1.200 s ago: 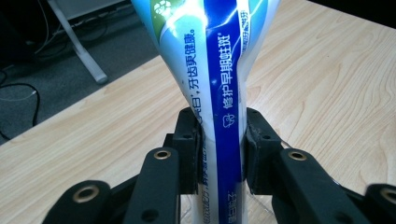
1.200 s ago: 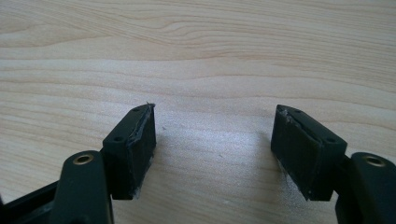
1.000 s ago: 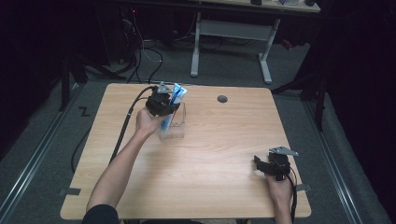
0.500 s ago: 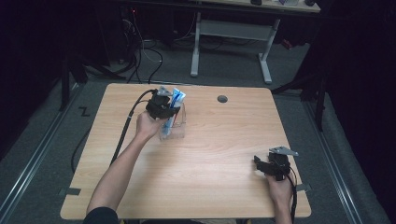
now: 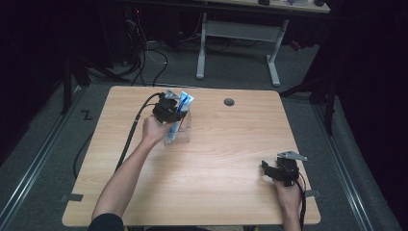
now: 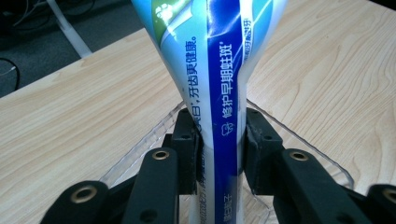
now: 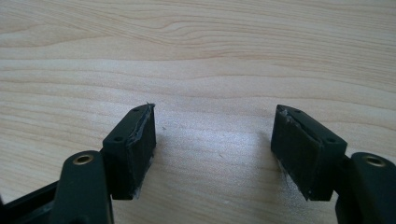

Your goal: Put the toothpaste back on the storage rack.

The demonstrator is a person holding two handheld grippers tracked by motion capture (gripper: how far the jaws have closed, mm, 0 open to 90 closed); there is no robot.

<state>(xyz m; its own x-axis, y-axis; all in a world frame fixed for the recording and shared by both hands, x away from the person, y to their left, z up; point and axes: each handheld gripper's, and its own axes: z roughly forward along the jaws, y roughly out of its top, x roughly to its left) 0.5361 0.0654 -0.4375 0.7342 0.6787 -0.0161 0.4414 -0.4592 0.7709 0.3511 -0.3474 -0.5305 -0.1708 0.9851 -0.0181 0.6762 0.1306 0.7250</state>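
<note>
My left gripper (image 6: 219,149) pinches the toothpaste tube (image 6: 219,70) standing in the clear cup (image 5: 179,130) near the table's (image 5: 231,144) far edge; right gripper (image 7: 215,140) spread wide.

Black grippers with brass-ringed screw holes, black cables, grey plates; dark short sleeve.

Blue-white toothpaste tube (image 6: 224,93), upright, standing in clear plastic holder (image 5: 183,134), table's far left.

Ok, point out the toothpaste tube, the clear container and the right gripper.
toothpaste tube (image 6: 226,93): left gripper view, on its blue printed stripe.
clear container (image 5: 183,137): high view, on its near wall.
right gripper (image 7: 212,154): right gripper view, midway between its open jaws.
</note>
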